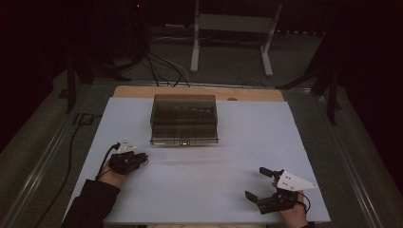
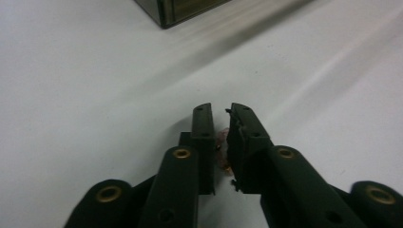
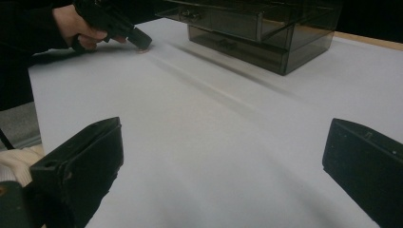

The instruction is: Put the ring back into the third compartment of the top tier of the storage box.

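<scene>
Two black jaws of the left gripper stand almost together, pinching a tiny pinkish-red thing with a glint of gold; what it is cannot be told. It looks light, thin and probably flimsy, so by my judgement a gentle pinch across its middle suits it, and a hard squeeze might crush it. It sits low on the counter, in front of and to the left of the smoky grey see-through plastic drawer box.

The right gripper has its jaws spread wide with nothing between them, and rests in front of and to the right of the box, well apart from it.

The box is rigid, with a shallow drawer and a small dark handle low on its front. Its smooth walls are likely slippery; I judge the handle to be the best place to take hold.

The counter is a pale, smooth, matt sheet on a wooden board, which shows as a strip behind the box. Beyond the box the room is dark, with black cables and a white metal stand on a grey floor.
</scene>
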`<state>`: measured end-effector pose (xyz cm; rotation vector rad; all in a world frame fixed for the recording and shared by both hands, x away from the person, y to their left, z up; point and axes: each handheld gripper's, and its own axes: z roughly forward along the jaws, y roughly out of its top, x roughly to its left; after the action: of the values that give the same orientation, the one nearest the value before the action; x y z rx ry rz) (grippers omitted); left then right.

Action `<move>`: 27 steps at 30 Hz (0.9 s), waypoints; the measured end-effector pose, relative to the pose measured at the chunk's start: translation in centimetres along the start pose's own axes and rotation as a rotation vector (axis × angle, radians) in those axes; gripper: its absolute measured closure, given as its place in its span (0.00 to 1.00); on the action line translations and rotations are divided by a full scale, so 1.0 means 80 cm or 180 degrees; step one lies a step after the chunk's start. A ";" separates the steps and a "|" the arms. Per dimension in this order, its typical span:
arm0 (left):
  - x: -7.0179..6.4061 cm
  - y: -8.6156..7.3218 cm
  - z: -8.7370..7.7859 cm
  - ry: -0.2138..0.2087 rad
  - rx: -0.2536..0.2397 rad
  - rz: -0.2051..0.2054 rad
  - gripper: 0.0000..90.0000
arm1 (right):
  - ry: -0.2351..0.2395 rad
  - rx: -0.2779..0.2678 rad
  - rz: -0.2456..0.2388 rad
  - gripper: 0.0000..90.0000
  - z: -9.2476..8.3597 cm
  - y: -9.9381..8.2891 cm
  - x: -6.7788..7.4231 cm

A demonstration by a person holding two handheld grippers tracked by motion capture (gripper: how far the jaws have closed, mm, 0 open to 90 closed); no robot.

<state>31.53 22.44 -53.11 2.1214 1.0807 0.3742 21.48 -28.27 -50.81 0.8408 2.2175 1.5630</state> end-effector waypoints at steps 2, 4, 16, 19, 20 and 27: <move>0.001 0.000 0.000 0.0003 0.0007 -0.0026 0.94 | -0.0001 -0.0001 0.0002 0.00 0.000 0.000 0.000; 0.001 0.001 0.000 0.0002 0.0028 -0.0013 0.97 | -0.0005 0.0000 0.0002 0.00 0.000 0.000 0.000; -0.007 0.006 0.000 0.0143 0.0063 0.0061 1.00 | -0.0005 0.0001 0.0017 0.00 0.000 0.000 -0.001; -0.008 0.005 0.000 0.0158 0.0030 0.0068 1.00 | -0.0009 0.0004 0.0020 0.00 -0.001 0.000 0.000; -0.008 0.005 -0.001 0.0169 0.0018 0.0069 1.00 | -0.0008 0.0003 0.0016 0.00 -0.001 0.000 0.000; -0.008 0.008 -0.010 0.0164 -0.0033 0.0059 1.00 | -0.0015 0.0002 0.0011 0.00 -0.001 0.000 -0.001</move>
<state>31.09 22.02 -52.05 2.1243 1.0865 0.4448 21.48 -28.35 -50.79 0.8482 2.2145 1.5605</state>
